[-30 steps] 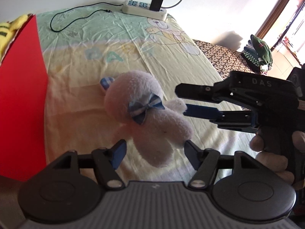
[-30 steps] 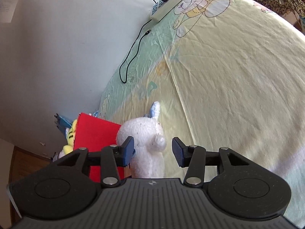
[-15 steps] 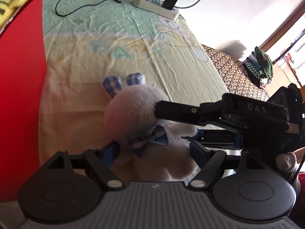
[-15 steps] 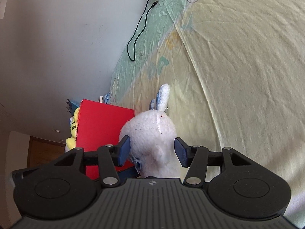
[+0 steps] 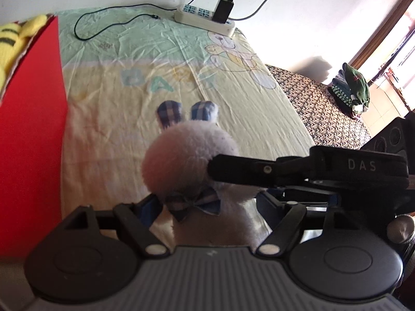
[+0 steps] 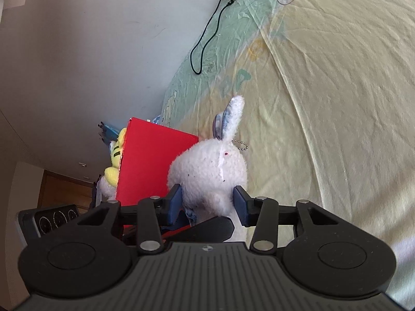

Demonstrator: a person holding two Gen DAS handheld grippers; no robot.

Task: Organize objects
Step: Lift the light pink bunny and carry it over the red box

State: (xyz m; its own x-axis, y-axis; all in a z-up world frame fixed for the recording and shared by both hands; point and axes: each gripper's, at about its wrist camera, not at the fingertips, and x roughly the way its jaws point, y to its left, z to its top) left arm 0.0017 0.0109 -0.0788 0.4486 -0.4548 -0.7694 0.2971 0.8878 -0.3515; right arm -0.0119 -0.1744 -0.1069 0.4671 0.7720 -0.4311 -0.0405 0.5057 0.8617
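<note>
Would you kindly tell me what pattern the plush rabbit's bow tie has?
Blue-and-white checked bow tie, clearest in the left wrist view.

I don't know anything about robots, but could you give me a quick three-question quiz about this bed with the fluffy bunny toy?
1. True or false: the white plush rabbit wears a checked bow tie.
2. What colour is the box beside the rabbit? A green, B red, C blue.
3. Fill in: the black charger at the far edge of the bed is plugged into a white ____.

Key: 1 true; 2 B; 3 power strip.
</note>
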